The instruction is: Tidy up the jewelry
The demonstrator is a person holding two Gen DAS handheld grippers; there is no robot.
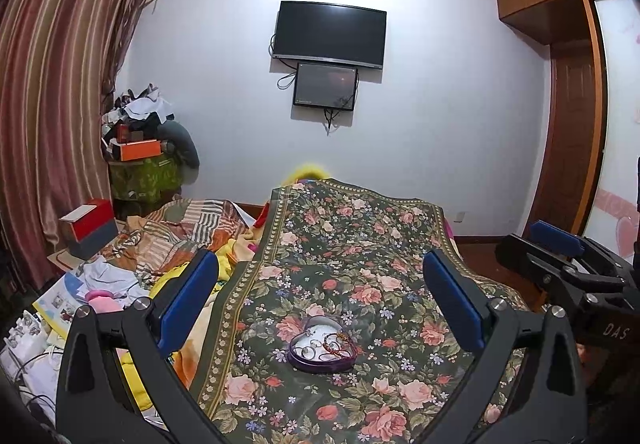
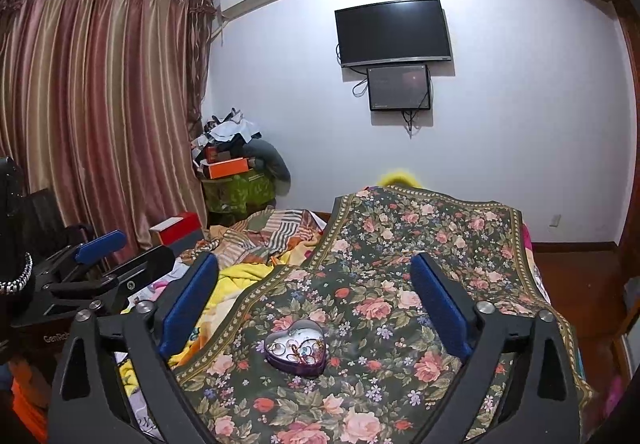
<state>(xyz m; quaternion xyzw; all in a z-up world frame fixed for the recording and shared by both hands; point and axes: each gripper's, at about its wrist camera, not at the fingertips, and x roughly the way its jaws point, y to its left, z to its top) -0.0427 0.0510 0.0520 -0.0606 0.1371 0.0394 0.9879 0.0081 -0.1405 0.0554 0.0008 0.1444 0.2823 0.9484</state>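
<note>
A purple heart-shaped tin [image 1: 322,349] lies on the floral cloth [image 1: 352,244] and holds several rings and red-and-gold bangles. My left gripper [image 1: 318,264] hovers above it, open, with nothing between its blue pads. The right wrist view shows the same tin [image 2: 295,348] below my right gripper [image 2: 314,266], which is also open and holds nothing. The right gripper [image 1: 560,260] shows at the right edge of the left wrist view. The left gripper [image 2: 108,256] shows at the left edge of the right wrist view.
The floral cloth [image 2: 420,252] covers a raised surface. To its left lie striped bedding [image 1: 188,228], papers, a red and grey box [image 1: 90,228] and a cluttered corner pile [image 1: 144,148]. Curtains [image 1: 52,104] hang left; a wooden wardrobe [image 1: 572,116] stands right.
</note>
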